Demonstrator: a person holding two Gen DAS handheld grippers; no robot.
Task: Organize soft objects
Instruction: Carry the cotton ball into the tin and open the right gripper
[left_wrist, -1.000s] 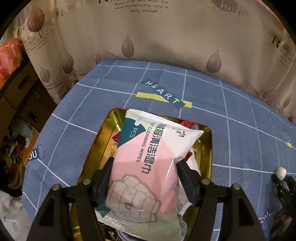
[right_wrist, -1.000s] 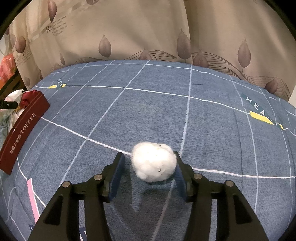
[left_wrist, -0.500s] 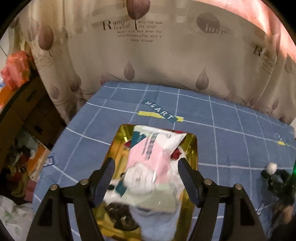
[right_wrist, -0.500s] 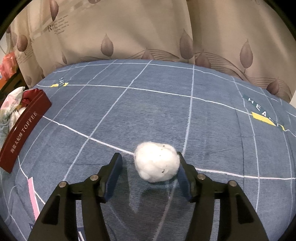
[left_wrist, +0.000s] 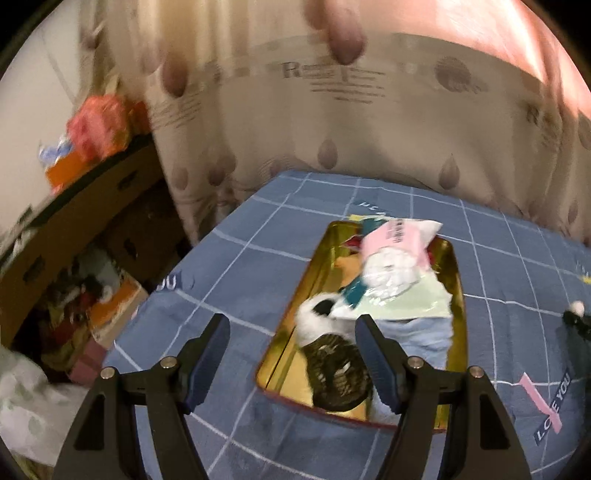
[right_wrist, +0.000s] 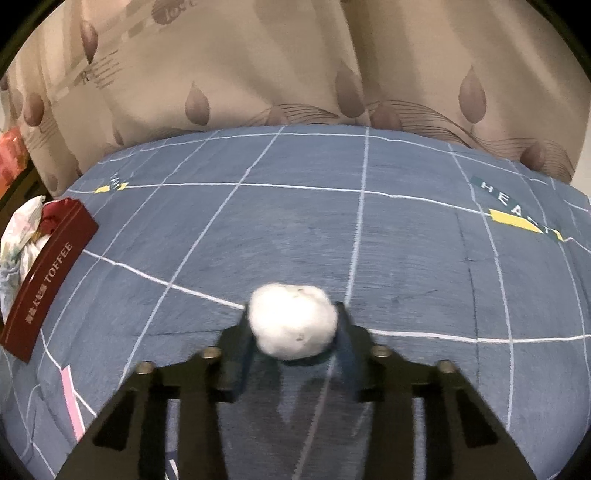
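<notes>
My left gripper (left_wrist: 291, 328) is open and empty, raised above and to the left of the gold tin tray (left_wrist: 325, 266). In the tray lie a pink wet-wipes pack (left_wrist: 395, 258), a blue cloth (left_wrist: 424, 336), a white fluffy item (left_wrist: 310, 321) and a dark mesh item (left_wrist: 336, 373). My right gripper (right_wrist: 291, 325) is shut on a white cotton ball (right_wrist: 291, 321), just above the blue grid tablecloth (right_wrist: 295, 221). The cotton ball and right gripper show small at the far right of the left wrist view (left_wrist: 576, 306).
The tray's dark red TOFFEE side (right_wrist: 48, 280) is at the left in the right wrist view. A leaf-print curtain (right_wrist: 295, 66) hangs behind the table. Cardboard boxes and clutter (left_wrist: 74, 258) stand beyond the table's left edge.
My left gripper let go of the wipes pack, left it in the tray, and rose back and to the left. My right gripper closed on the cotton ball.
</notes>
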